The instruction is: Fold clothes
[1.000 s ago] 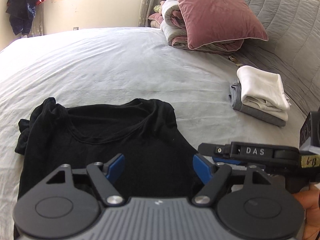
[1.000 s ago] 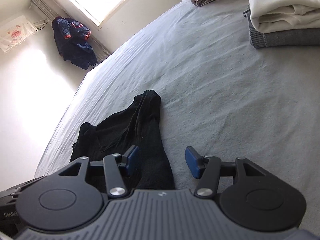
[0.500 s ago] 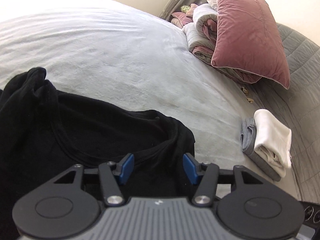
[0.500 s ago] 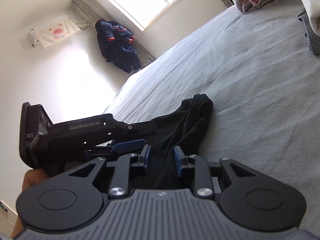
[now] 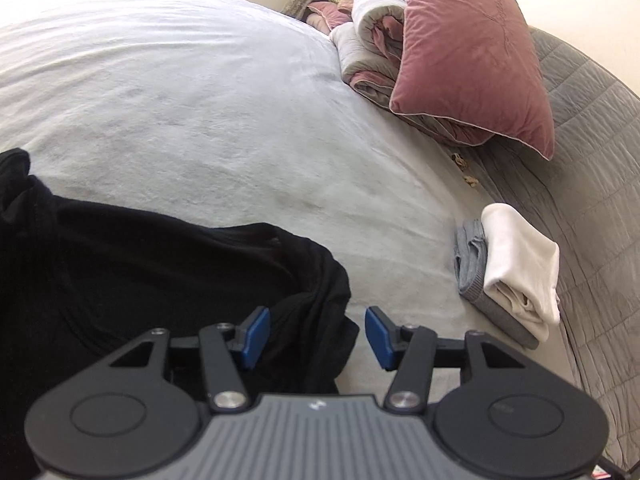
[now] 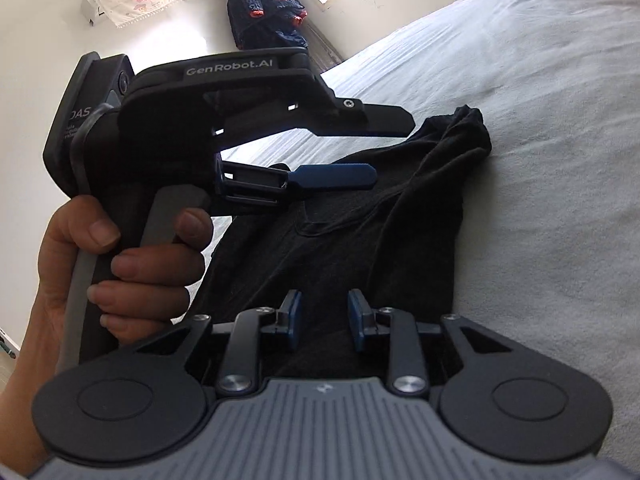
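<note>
Both hand-held grippers are approaching a black shirt (image 5: 140,280) lying on the bed (image 5: 200,100).
Left hand-held gripper (image 5: 316,336) is standing apart astride the shoulder edge; right hand-held gripper (image 6: 323,322) is hovering, parted, over the body: pinching one layer risks bunching.

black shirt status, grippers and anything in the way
Left gripper open over the black shirt edge. Right gripper part open above it, nothing gripped. Shirt flat on bed. Folded clothes off to the side.
</note>
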A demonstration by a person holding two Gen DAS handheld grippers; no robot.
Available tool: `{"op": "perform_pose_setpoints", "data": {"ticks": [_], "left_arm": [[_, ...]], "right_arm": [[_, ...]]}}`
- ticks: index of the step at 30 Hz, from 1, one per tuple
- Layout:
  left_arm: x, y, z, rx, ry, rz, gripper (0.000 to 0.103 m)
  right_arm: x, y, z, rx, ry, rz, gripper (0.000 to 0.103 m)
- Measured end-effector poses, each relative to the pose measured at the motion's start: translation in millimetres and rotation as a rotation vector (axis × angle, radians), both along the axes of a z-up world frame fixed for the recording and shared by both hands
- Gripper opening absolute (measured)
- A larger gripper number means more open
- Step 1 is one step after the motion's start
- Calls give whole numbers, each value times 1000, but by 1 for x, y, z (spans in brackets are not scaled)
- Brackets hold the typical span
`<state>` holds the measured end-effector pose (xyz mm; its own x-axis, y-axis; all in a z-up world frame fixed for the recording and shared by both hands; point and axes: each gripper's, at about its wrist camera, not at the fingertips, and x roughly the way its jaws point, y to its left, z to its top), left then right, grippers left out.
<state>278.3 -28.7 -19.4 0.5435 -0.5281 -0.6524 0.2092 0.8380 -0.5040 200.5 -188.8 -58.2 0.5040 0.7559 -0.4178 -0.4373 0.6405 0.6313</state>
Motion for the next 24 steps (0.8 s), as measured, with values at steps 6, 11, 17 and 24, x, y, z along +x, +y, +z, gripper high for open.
{"op": "perform_pose_setpoints", "data": {"ticks": [6,11,17,24], "left_arm": [[-2,-11,-11,42,20,-24,2],[-13,24,-17,-5,11,102,1],[-27,64,-29,-30,43,179,1],[-37,83,-38,-90,49,216,1]], "right_arm": [[-5,-8,6,35,0,25,41],[-10,-26,15,115,-8,42,48],[-10,-47,17,165,17,-52,49],[-11,-65,7,253,81,-146,49]]}}
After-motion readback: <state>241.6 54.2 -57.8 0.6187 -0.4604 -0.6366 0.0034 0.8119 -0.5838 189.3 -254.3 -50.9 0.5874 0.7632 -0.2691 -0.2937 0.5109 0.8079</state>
